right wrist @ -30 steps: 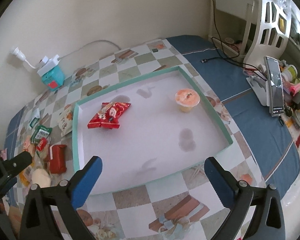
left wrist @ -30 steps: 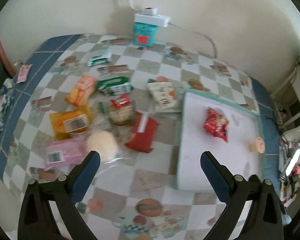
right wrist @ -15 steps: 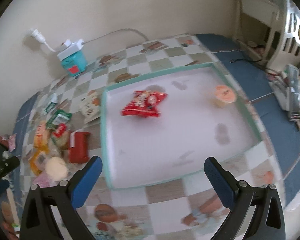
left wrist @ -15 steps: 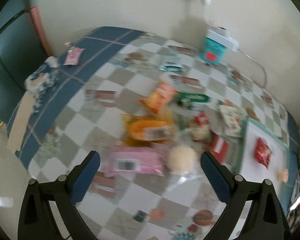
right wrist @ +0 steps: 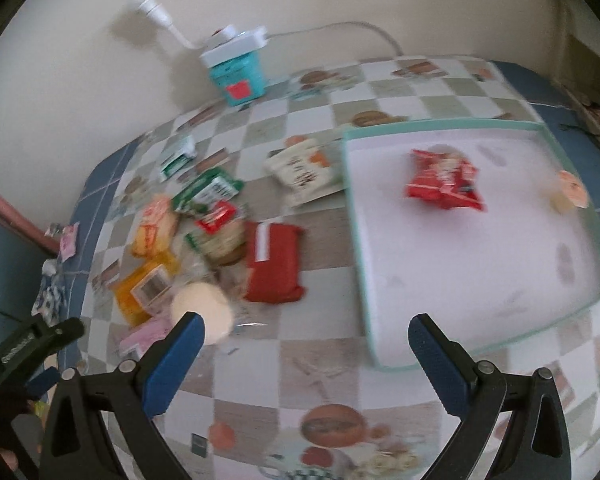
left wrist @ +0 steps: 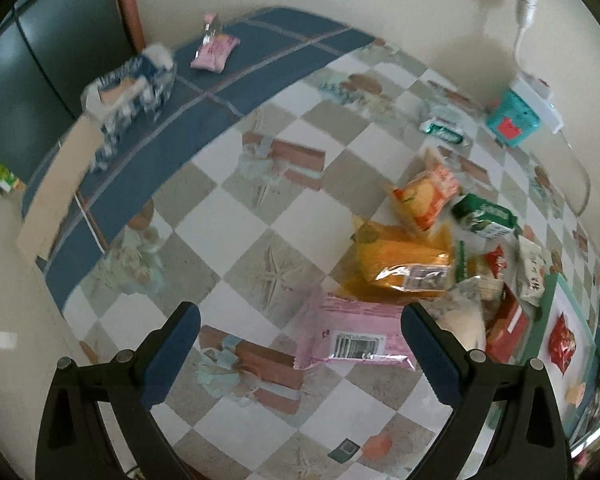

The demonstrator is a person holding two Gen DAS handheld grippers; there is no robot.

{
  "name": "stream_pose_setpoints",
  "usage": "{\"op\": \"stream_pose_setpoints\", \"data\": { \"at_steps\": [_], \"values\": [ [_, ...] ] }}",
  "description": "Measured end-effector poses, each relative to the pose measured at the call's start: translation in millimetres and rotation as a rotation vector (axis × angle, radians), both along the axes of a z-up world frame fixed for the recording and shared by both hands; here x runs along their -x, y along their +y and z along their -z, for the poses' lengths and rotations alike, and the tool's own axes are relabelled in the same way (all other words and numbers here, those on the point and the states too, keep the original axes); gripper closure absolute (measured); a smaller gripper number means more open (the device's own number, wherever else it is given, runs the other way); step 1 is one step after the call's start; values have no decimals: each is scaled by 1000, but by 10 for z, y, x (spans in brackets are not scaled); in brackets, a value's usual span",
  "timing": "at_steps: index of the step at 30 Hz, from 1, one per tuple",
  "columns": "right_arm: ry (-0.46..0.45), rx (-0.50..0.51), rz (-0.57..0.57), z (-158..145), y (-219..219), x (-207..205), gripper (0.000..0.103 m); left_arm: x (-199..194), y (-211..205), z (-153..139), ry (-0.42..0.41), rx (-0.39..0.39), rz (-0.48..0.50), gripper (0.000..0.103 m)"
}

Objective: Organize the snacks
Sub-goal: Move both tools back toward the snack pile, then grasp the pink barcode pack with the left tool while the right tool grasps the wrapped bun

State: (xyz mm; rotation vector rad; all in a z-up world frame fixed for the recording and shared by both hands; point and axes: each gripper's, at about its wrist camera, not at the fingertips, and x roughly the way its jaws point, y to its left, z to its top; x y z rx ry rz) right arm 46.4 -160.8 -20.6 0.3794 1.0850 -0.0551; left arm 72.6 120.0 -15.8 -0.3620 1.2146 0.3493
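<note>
A heap of snack packets lies on the checkered tablecloth: a pink packet (left wrist: 352,338), an orange-yellow packet (left wrist: 400,260), an orange cracker packet (left wrist: 424,196), a green packet (left wrist: 485,215), a round pale bun (right wrist: 203,312) and a red packet (right wrist: 274,262). A white tray with a teal rim (right wrist: 358,236) holds a red bag (right wrist: 442,180) and an orange-lidded cup (right wrist: 571,190). My left gripper (left wrist: 300,340) is open and empty, hovering just left of the pink packet. My right gripper (right wrist: 300,342) is open and empty above the table between the heap and the tray.
A teal box (right wrist: 238,76) with a white power strip on it stands against the back wall. A small pink packet (left wrist: 215,50) and a patterned blue-white bundle (left wrist: 130,92) lie on the blue border at the far left. A cream packet (right wrist: 302,170) lies beside the tray.
Both grippers have swung to the left, away from the tray and toward the snack heap. The left gripper has come down closer to the pink packet. Both stayed open.
</note>
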Motion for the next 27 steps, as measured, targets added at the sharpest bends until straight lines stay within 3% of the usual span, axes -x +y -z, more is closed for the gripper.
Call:
{"op": "stream_pose_setpoints", "data": {
  "at_steps": [9, 21, 27],
  "values": [
    [46, -6, -127, 241, 441, -239, 0, -116, 11, 303, 65, 79, -2, 3],
    [84, 20, -234, 499, 788, -462, 0, -191, 93, 453, 88, 89, -23, 3],
    [84, 18, -237, 591, 830, -514, 0, -206, 106, 463, 86, 88, -16, 3]
  ]
}}
